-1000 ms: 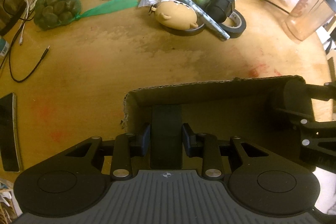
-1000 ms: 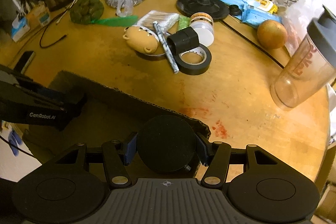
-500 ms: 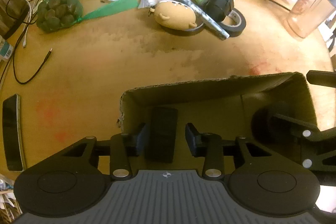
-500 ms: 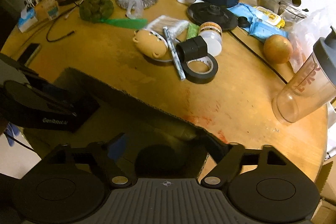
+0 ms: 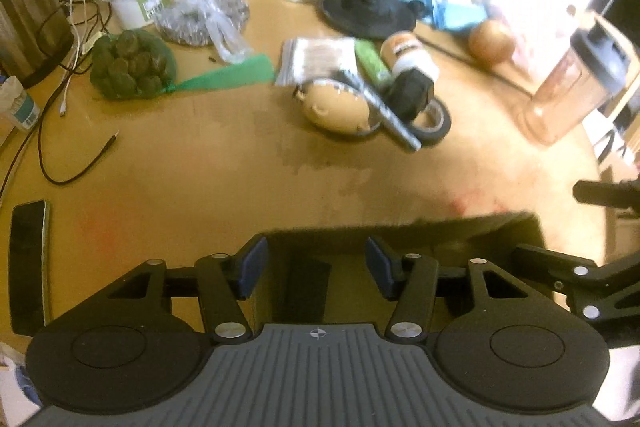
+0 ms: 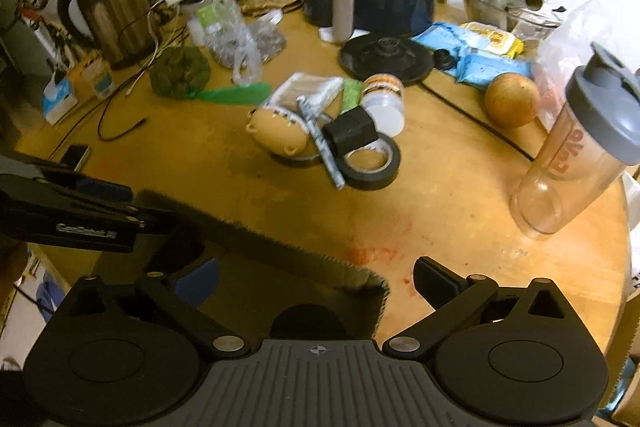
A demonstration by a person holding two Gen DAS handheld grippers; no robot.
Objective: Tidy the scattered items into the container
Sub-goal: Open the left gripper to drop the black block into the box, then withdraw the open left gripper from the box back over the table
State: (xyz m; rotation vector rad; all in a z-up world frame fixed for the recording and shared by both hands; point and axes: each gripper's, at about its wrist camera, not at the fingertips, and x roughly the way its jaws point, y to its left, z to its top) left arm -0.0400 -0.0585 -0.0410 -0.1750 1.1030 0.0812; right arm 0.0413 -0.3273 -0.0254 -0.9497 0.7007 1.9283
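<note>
Left wrist view: our fingers (image 5: 316,269) are opening, empty; tape roll (image 5: 430,119) at one o'clock, light, stiff, grip its rim.

Phone (image 5: 28,263) cut by left edge; box (image 6: 280,255) interior largely behind gripper bodies.

So I've let go of both pieces. The black block (image 5: 306,285) that my left gripper (image 5: 316,269) was pinching now lies loose in the cardboard box (image 5: 400,227), jaws still opening. Same on the right gripper (image 6: 316,283): the round black disc (image 6: 308,321) dropped into the box, jaws still spreading. Both grippers have lifted.
</note>
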